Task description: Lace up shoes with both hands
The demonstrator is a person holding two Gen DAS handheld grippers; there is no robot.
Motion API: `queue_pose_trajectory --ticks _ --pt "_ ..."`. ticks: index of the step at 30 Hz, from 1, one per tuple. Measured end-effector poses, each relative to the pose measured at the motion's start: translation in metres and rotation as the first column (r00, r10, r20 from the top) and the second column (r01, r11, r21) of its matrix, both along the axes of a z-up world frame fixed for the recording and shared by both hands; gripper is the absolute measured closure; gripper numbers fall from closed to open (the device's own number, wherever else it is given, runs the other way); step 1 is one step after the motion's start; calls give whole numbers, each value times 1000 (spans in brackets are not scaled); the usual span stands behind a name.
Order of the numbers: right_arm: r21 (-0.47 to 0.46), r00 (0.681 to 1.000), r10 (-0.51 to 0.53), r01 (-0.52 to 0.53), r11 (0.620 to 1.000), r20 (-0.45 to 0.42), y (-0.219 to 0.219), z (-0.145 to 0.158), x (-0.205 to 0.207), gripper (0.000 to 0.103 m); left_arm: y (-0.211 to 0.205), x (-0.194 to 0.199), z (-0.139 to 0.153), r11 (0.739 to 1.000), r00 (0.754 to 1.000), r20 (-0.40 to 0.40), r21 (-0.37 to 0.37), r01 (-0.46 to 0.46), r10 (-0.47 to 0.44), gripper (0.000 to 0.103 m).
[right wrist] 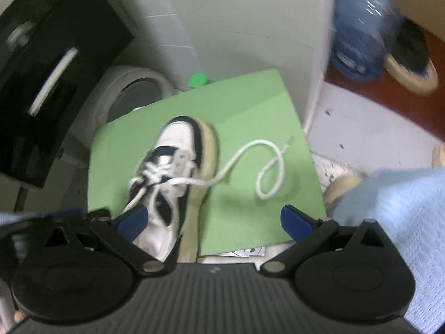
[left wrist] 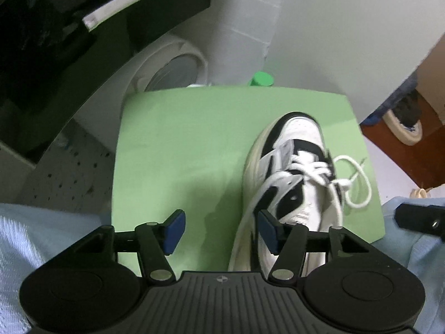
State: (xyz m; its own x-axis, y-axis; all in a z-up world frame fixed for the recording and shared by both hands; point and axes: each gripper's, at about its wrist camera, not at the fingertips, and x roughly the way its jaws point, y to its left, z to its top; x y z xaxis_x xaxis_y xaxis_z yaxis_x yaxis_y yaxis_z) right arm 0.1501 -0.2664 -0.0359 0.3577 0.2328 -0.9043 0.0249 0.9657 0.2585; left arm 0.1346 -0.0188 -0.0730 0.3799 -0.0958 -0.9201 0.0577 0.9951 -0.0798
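Nearest in the left wrist view, the left hand-held gripper (left wrist: 221, 231) hangs over the heel end of the shoe (left wrist: 289, 186) with its blue pads apart and nothing between them. One pad sits in front of the shoe's collar; whether it touches cannot be told. In the right wrist view, the right hand-held gripper (right wrist: 212, 221) has its jaws spread as wide as they go, also empty. Its left pad overlaps the shoe's heel in the picture and its right pad stands over the green surface (right wrist: 250, 117). A pale blue sleeve (right wrist: 395, 206) shows beside it.

Just beyond the pads, the black-and-white shoe lies on the green surface with its toe pointing away from the person, which puts the eyelets and tongue in easy reach of both tools. The crossed laces bunch over the tongue. From there one free lace end (right wrist: 267, 167) runs off the shoe's side and curls in a loose loop on the surface, well clear of either gripper. Its slack suggests it has been let go and lies ready to be picked up.

Farther off, a green cap (left wrist: 261, 79) stands past the surface's far edge, and a blue water bottle (right wrist: 358, 27) is on the floor. The lacing looks unfinished, with no bow tied.
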Motion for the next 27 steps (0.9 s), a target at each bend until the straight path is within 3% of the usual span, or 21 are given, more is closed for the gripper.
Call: queue_pose_trajectory --ticks 5,11,15,19,22,27 --pt "-27 999 43 -43 999 25 18 6 -11 0 -10 -15 8 992 996 17 94 82 -84 42" --pt "-51 996 44 -41 998 73 29 14 -27 0 3 -25 16 997 999 5 56 46 -46 42" --pt "-65 991 64 -56 996 119 37 24 -38 0 9 -40 32 997 996 91 70 13 -19 34" --pt "-72 983 80 -69 995 168 42 38 -51 0 10 -53 50 998 983 181 51 36 -44 22" --pt "-88 977 82 -65 994 199 45 46 -58 0 8 -62 57 995 972 222 76 57 -73 16" --pt "-117 932 67 -26 993 357 46 53 -78 0 -3 -63 55 982 965 217 149 119 -149 15"
